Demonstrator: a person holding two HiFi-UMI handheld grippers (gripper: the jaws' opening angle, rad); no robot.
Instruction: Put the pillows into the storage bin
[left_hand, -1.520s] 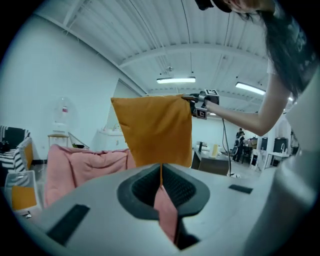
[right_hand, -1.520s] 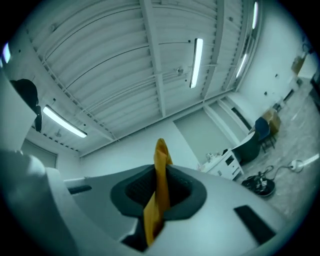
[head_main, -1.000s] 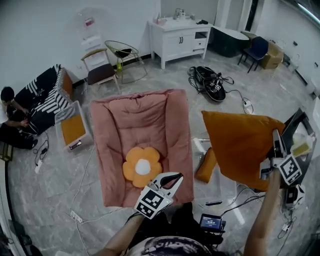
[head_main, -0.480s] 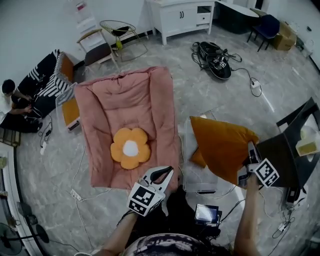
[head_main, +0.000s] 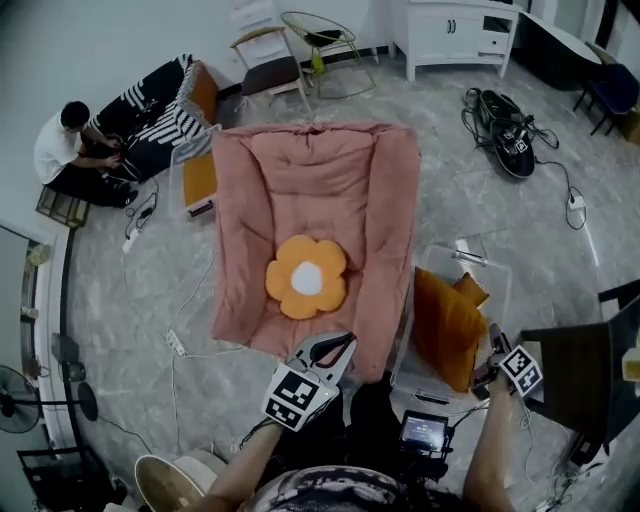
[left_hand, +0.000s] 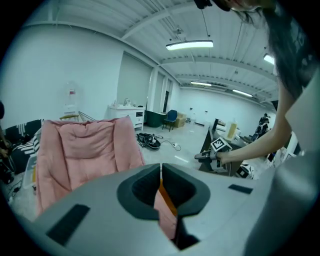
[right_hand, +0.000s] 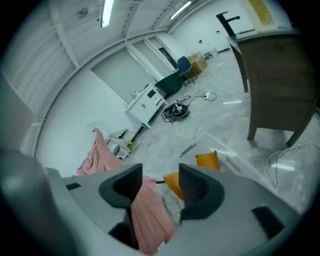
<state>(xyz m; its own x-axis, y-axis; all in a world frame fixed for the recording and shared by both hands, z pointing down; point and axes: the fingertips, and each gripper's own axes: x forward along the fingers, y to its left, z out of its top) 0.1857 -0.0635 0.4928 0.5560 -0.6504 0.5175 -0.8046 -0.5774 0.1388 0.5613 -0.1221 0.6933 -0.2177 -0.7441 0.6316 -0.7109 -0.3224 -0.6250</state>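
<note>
My right gripper has just been opening its jaws, nothing between them, to leave the orange pillow in the storage bin. My left gripper, jaws together and empty, hovers near the flower pillow.

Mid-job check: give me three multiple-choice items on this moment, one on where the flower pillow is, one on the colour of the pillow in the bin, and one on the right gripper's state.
1. The flower pillow lies: A on the pink lounger; B on the striped sofa; C on the white cabinet.
2. The large pillow in the storage bin is: A blue; B orange; C grey.
3. The right gripper is: A shut on the flower pillow; B shut on a cable; C open.

Answers:
1 A: it rests in the middle of the lounger.
2 B: orange shows inside the clear walls.
3 C: its jaws have just been opening and stand apart with nothing between them.
</note>
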